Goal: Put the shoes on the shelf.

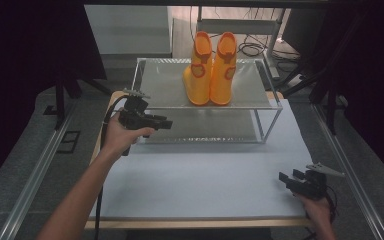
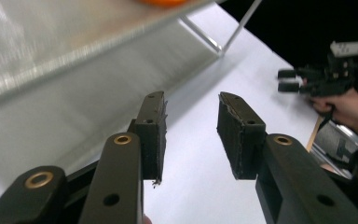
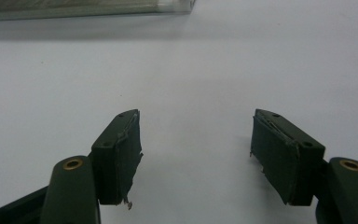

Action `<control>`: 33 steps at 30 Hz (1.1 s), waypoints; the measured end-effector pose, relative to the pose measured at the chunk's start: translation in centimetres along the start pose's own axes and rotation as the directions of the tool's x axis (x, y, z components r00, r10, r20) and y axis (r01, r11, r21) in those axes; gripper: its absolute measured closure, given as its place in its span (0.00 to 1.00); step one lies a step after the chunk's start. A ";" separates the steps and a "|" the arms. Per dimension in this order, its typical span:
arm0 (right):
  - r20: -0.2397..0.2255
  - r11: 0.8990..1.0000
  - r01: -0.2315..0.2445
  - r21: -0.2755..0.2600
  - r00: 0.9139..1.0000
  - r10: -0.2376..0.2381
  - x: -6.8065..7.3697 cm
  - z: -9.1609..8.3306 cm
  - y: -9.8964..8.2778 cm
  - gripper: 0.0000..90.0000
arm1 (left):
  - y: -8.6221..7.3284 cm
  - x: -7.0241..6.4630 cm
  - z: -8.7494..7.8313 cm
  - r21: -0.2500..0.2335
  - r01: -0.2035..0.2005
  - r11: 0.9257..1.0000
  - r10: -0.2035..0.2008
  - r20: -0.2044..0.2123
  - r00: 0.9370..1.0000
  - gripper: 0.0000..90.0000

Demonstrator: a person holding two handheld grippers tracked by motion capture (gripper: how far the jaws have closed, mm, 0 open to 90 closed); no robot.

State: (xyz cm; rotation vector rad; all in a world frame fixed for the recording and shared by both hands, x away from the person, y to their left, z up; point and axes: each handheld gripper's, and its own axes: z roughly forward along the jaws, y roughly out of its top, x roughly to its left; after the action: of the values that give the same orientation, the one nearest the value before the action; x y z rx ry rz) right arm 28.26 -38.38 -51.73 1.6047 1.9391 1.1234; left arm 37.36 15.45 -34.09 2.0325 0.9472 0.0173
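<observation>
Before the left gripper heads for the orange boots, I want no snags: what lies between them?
In the high view, just bare shelf top separates the left gripper from the orange boots.

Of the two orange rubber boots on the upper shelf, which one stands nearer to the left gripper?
The left orange rubber boot, the one on the side of the left gripper; the right orange rubber boot stands beyond it.
</observation>
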 end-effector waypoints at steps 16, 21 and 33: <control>-0.001 1.000 0.007 0.007 1.000 -0.007 0.2 0.1 0.0 0.37 | -5.4 1.1 0.9 0.042 0.029 0.999 -0.029 -0.010 1.000 0.67; 0.001 1.000 0.008 0.003 1.000 -0.008 0.1 0.1 0.0 0.37 | -5.7 1.1 1.1 0.049 0.028 0.998 -0.028 -0.007 1.000 0.67; 0.001 1.000 0.010 -0.004 1.000 -0.010 0.2 0.0 0.0 0.37 | -5.7 1.0 1.3 0.057 0.026 0.998 -0.026 -0.015 1.000 0.66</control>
State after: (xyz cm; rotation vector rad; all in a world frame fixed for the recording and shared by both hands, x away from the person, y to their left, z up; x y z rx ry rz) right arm 28.22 -38.21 -51.66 1.5918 1.9412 1.1210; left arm 35.00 17.02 -39.26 2.0745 0.9931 -0.0097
